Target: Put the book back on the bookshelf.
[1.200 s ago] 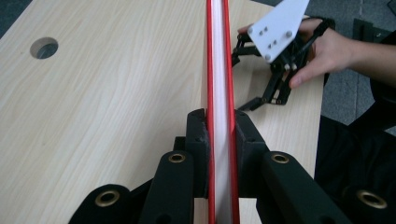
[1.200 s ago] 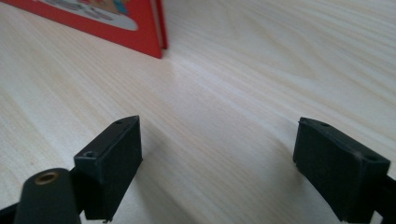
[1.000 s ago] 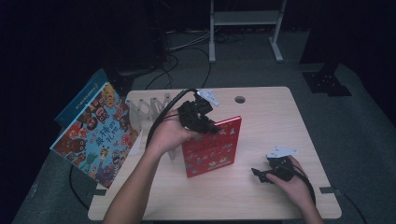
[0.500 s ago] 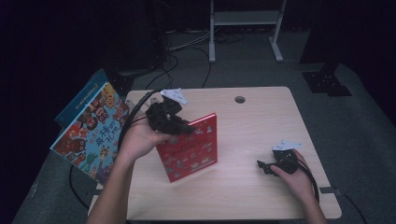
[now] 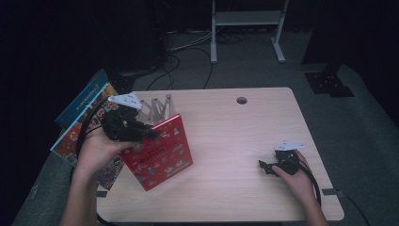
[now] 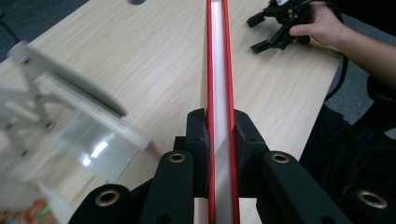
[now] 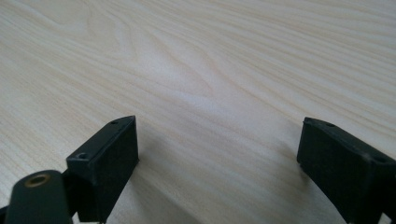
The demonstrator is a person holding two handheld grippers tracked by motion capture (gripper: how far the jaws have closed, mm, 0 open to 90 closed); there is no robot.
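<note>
Pale wood is what I see most of: the table (image 5: 226,136) runs wide under both my hands, its grain close up in the right gripper view. Next in size, a stack of picture books (image 5: 77,129) leans at the table's left edge, half off the top, with a blue cover behind the patterned one. Then comes the red book (image 5: 157,153), lifted clear of the table and tilted, near the left side just in front of the clear rack (image 5: 157,107) with its upright dividers. My left gripper (image 5: 149,134) has that book clamped by its upper edge; in the left gripper view the jaws press flat on both red covers, with the white page block (image 6: 218,93) running straight out between them. The rack shows blurred to one side there (image 6: 60,121). Smallest, my right gripper (image 5: 264,166) rests low on the table near the right front corner, well apart from the book. Its jaws have just been opening and stand wide, with bare wood between them
</note>
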